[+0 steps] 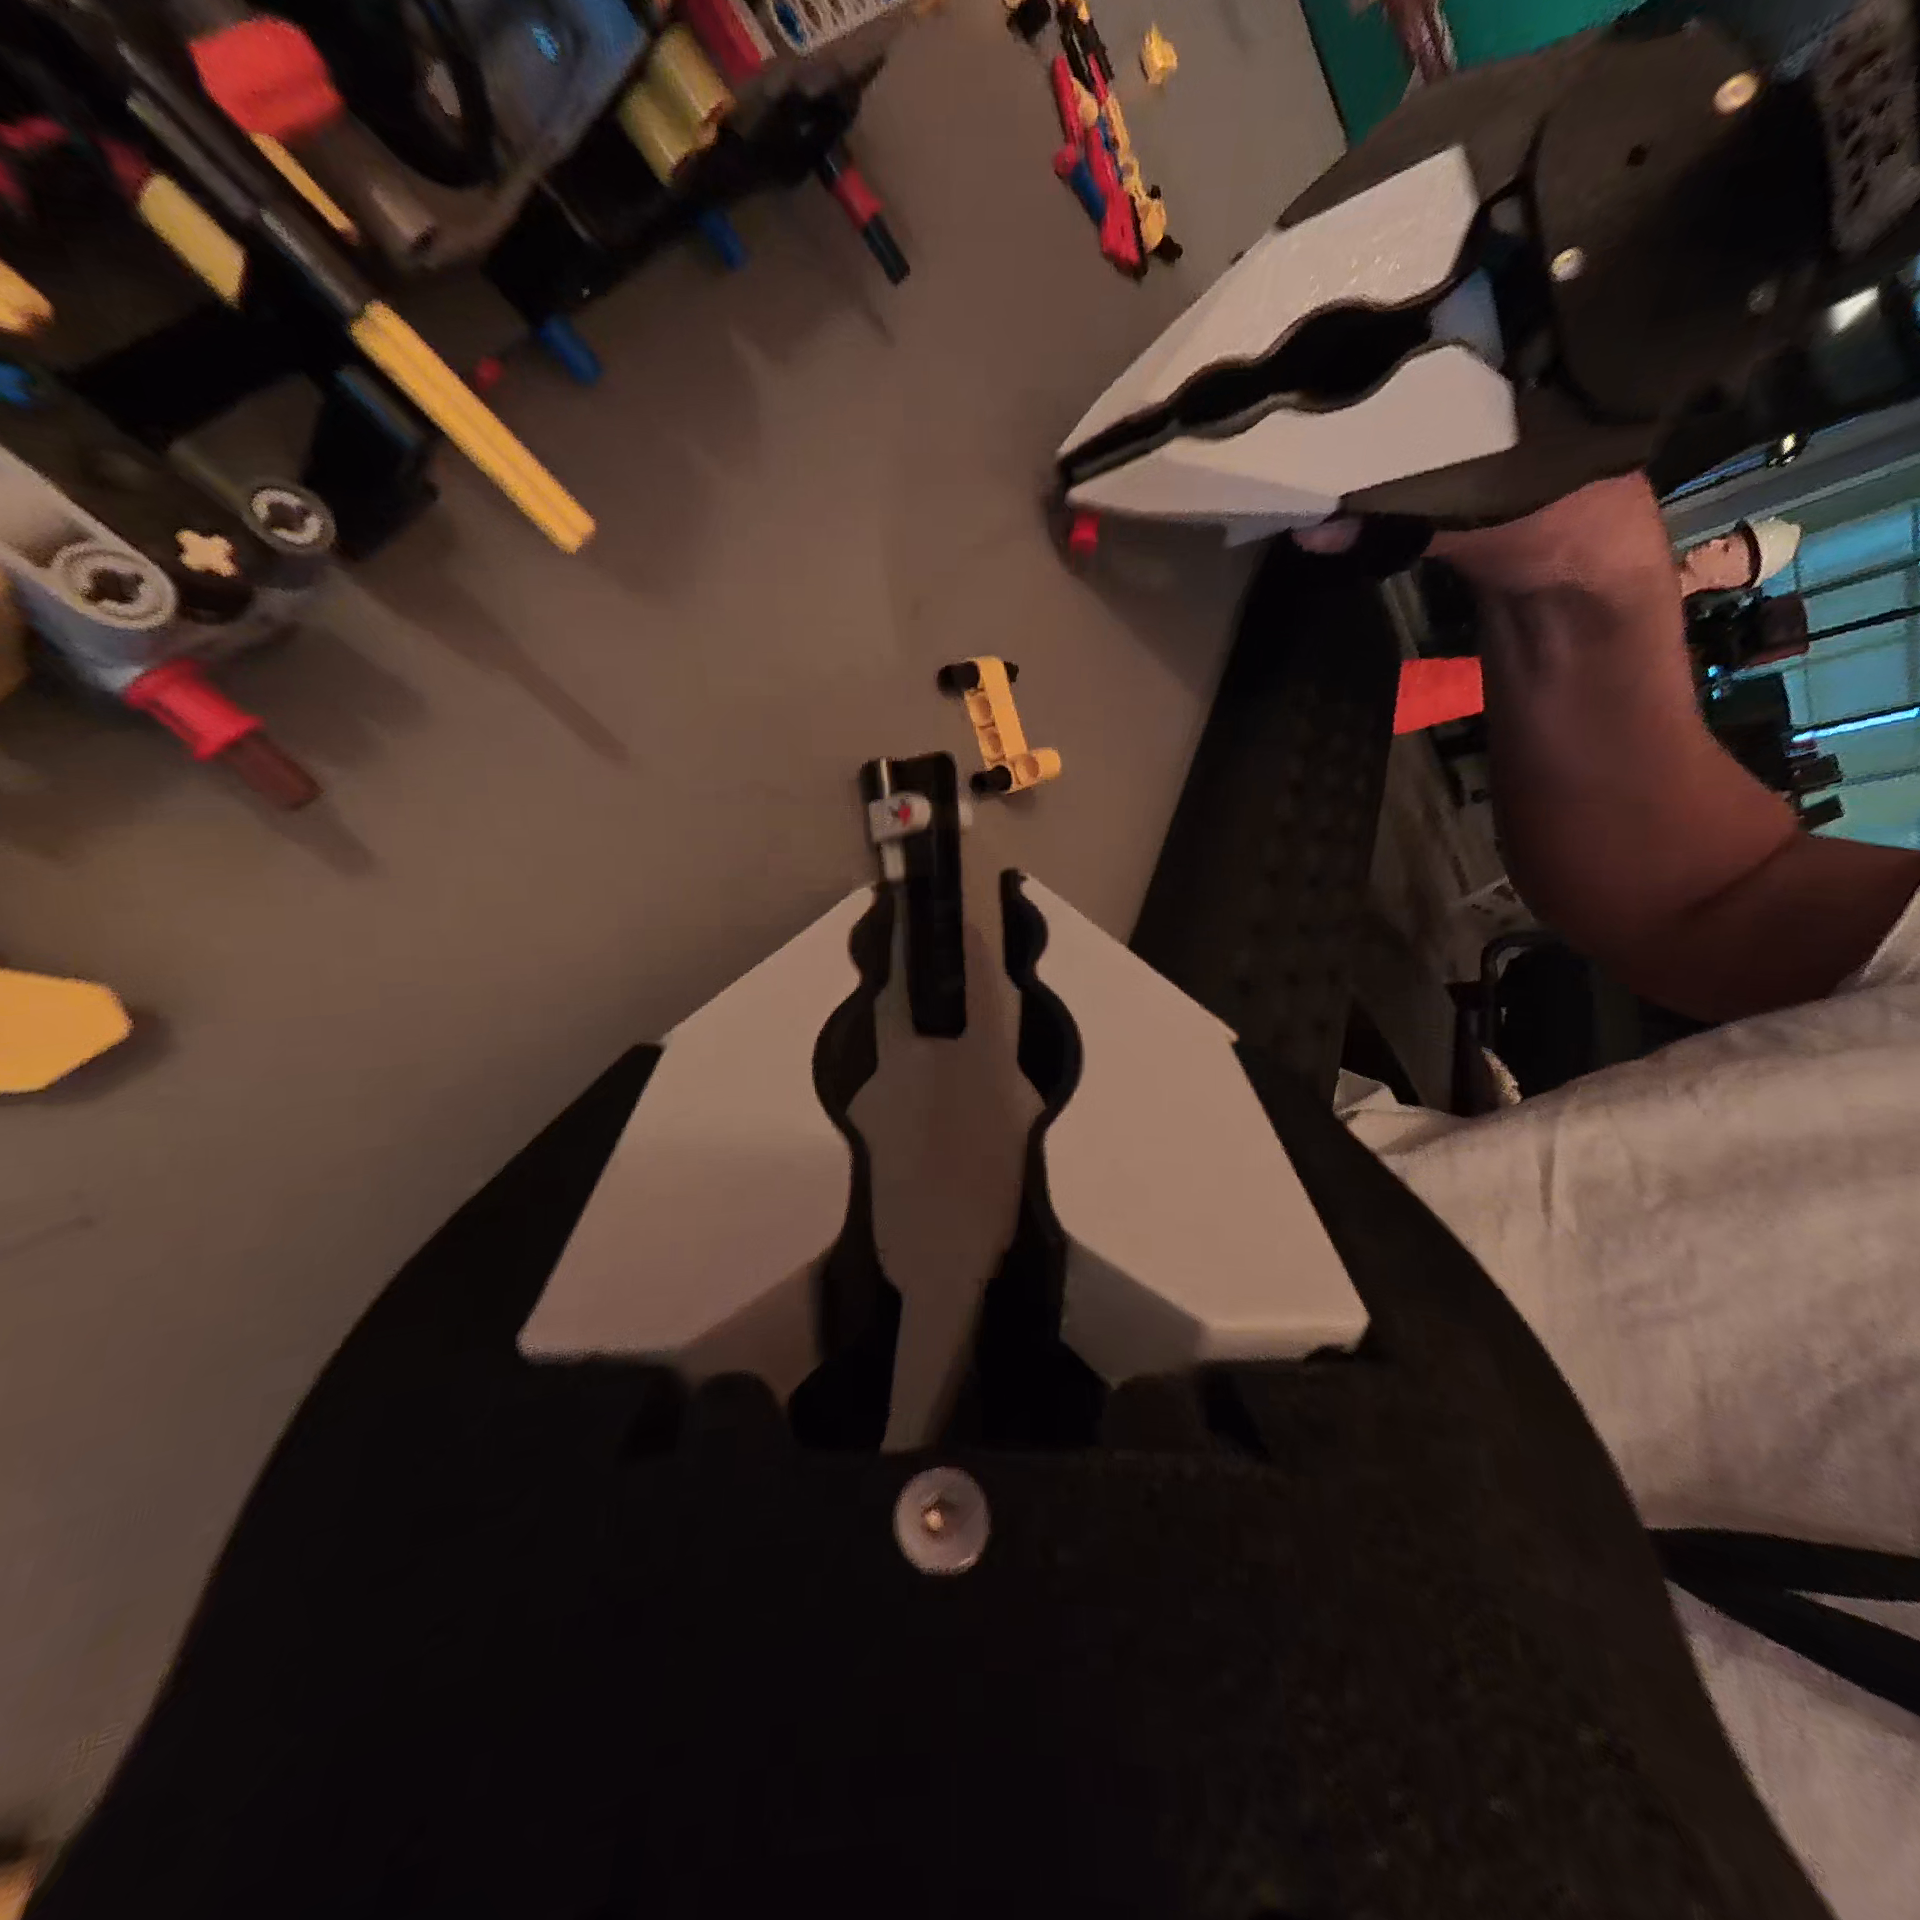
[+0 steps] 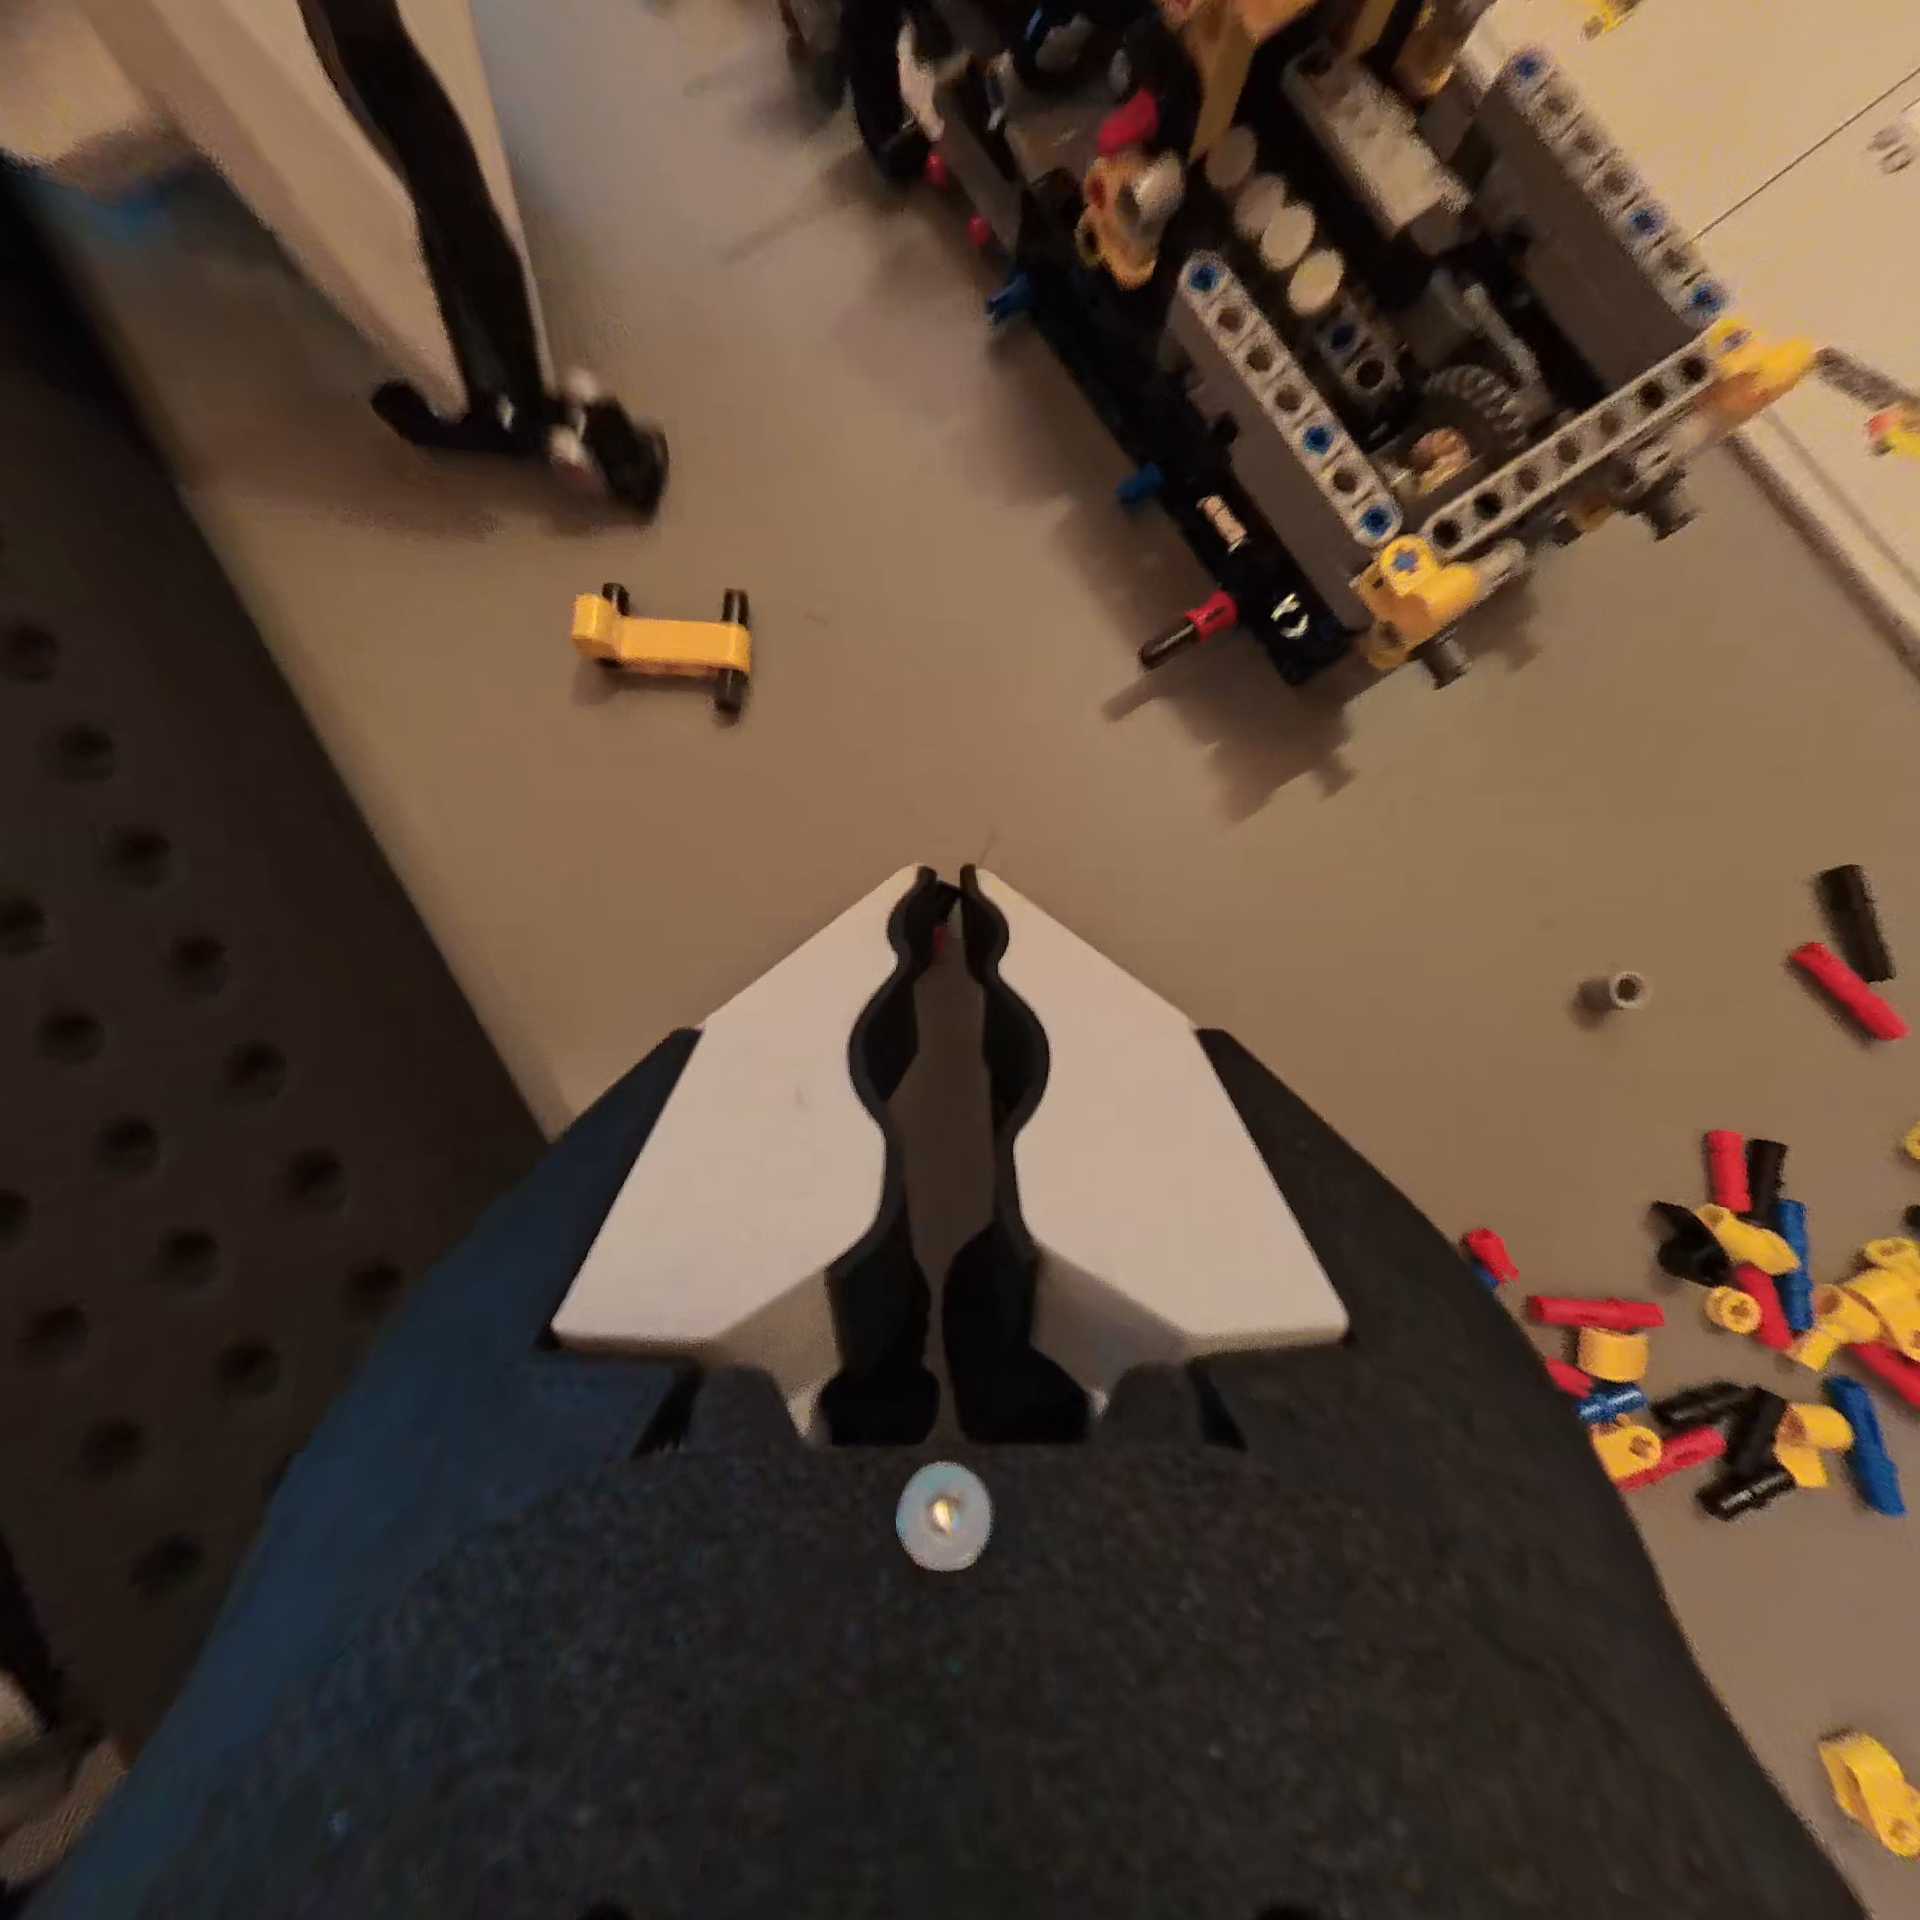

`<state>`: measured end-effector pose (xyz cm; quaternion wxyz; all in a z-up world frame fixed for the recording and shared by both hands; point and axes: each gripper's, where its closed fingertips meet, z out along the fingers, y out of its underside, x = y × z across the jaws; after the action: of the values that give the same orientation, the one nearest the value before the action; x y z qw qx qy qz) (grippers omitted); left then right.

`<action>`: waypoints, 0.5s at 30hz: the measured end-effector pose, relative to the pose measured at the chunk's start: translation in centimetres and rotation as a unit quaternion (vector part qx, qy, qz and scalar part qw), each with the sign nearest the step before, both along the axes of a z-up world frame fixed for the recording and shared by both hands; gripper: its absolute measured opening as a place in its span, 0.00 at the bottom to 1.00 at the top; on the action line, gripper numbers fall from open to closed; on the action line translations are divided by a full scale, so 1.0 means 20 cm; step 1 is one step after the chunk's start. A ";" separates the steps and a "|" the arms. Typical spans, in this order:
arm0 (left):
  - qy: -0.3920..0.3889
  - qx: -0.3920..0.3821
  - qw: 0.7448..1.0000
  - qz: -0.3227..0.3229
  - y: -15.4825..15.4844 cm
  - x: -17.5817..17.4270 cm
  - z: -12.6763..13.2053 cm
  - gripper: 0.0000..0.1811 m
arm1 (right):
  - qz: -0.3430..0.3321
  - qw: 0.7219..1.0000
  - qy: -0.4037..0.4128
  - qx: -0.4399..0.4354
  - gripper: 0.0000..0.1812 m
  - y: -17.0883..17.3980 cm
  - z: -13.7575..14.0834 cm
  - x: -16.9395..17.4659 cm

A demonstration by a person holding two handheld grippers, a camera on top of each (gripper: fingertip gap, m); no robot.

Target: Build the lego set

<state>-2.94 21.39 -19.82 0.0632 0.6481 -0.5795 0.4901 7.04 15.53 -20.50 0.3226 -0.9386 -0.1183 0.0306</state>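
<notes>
My left gripper [image 1: 940,883] is shut on a black beam [image 1: 935,914] with a small grey piece [image 1: 899,821] on its far end, held above the grey table [image 1: 727,582]. It also shows at the top left of the right wrist view, with the beam [image 2: 613,457] at its tip. My right gripper [image 2: 943,883] is shut on a small red pin [image 2: 940,920]; in the left wrist view it [image 1: 1075,499] hovers at the upper right with the pin [image 1: 1083,532] at its tip. A yellow piece with black pins [image 1: 1003,727] [image 2: 665,639] lies on the table between them.
The large grey, black and yellow Lego build [image 2: 1403,364] stands at the far right, and at the left in the left wrist view [image 1: 260,312]. A pile of loose red, yellow, blue and black pieces [image 2: 1766,1330] lies at the right. A black perforated board [image 2: 156,935] borders the table. The tips of one gripper are about 12 centimetres away from the tips of the other.
</notes>
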 end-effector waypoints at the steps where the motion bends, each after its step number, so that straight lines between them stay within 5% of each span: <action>1: 0.000 0.005 1.000 -0.006 0.00 -0.01 -0.01 0.14 | -0.010 1.000 -0.001 0.021 0.02 0.02 0.04 -0.01; 5: -0.030 0.106 0.994 -0.011 0.04 -0.02 0.01 0.18 | -0.044 0.988 0.049 0.140 0.02 0.14 0.25 -0.12; 7: -0.089 0.159 0.983 -0.004 0.05 0.02 0.13 0.18 | -0.056 0.975 0.088 0.196 0.02 0.21 0.35 -0.19; 10: -0.178 0.149 0.972 -0.025 -0.07 0.04 0.33 0.16 | -0.059 0.954 0.149 0.252 0.02 0.29 0.47 -0.31; 15: -0.225 0.066 0.972 0.009 -0.07 0.05 0.49 0.07 | -0.046 0.946 0.161 0.277 0.02 0.33 0.53 -0.40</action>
<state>-1.89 20.09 -10.00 -0.1157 0.5292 -0.6041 0.5844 -1.03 22.10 -9.96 0.5856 -0.7993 -0.0252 0.1324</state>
